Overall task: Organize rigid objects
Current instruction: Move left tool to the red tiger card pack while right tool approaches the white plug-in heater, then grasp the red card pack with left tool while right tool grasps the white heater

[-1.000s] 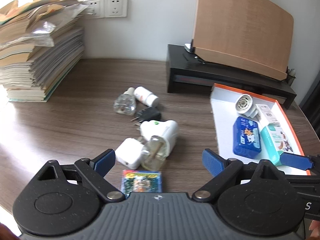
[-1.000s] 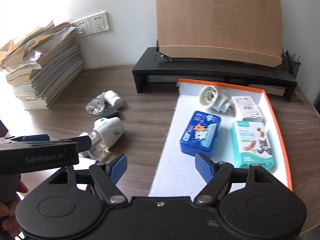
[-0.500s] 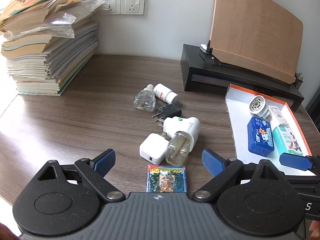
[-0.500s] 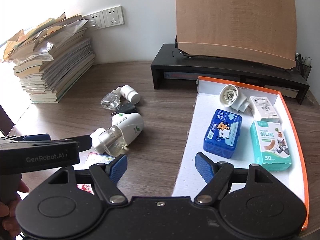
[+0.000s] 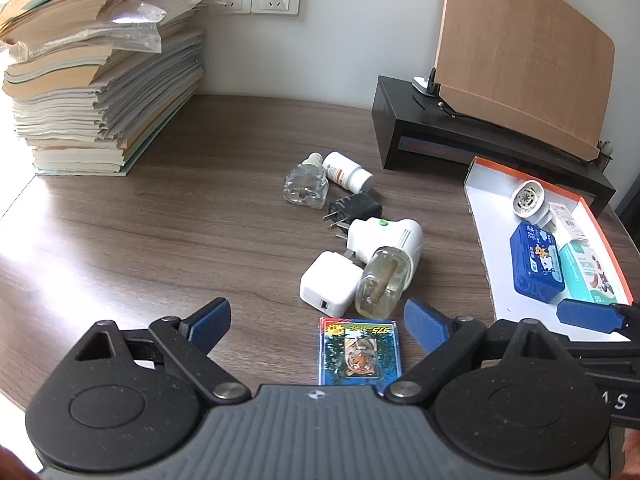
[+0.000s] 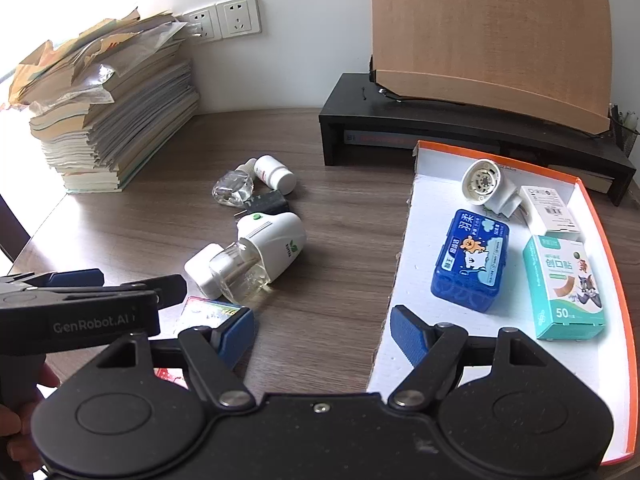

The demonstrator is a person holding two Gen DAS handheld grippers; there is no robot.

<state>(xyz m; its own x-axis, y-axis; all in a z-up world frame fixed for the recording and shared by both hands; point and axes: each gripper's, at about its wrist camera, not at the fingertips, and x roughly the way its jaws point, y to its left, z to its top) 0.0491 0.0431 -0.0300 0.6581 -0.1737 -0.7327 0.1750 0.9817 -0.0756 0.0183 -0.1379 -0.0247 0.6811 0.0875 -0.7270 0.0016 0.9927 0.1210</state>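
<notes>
Left gripper point(image 5: 318, 322): jaws spread wide, nothing held, hovering low over the wooden tabletop point(image 5: 160, 232). A small card packet with a tiger picture point(image 5: 359, 350) is seen lying flat between the 2 blue pads, touched by neither.

Right gripper point(image 6: 322, 334): jaws likewise wide apart and empty, positioned over the near left edge of the orange-rimmed tray point(image 6: 612, 264).

Loose items are clustered on the tabletop just beyond the packet. A white plug-in vaporiser point(image 5: 386, 240) with its amber liquid bottle point(image 5: 380, 282) is laid on its side, the bottle touching a white USB charger point(image 5: 328, 284). Behind these, a black plug adapter point(image 5: 354, 210), a clear glass bottle point(image 5: 306, 186) and a white pill bottle point(image 5: 347, 171) are grouped close together.

4 items are held in the tray: a blue tin point(image 6: 470, 264), a teal plaster box point(image 6: 564, 286), a white round-faced plug device point(image 6: 486, 184) and a small white carton point(image 6: 548, 206) beside it.

A tall stack of papers point(image 5: 96, 80) is noted at the far left, against the wall. A black riser point(image 6: 460, 136) carrying a curved wooden panel point(image 6: 488, 28) is noted behind the tray.
</notes>
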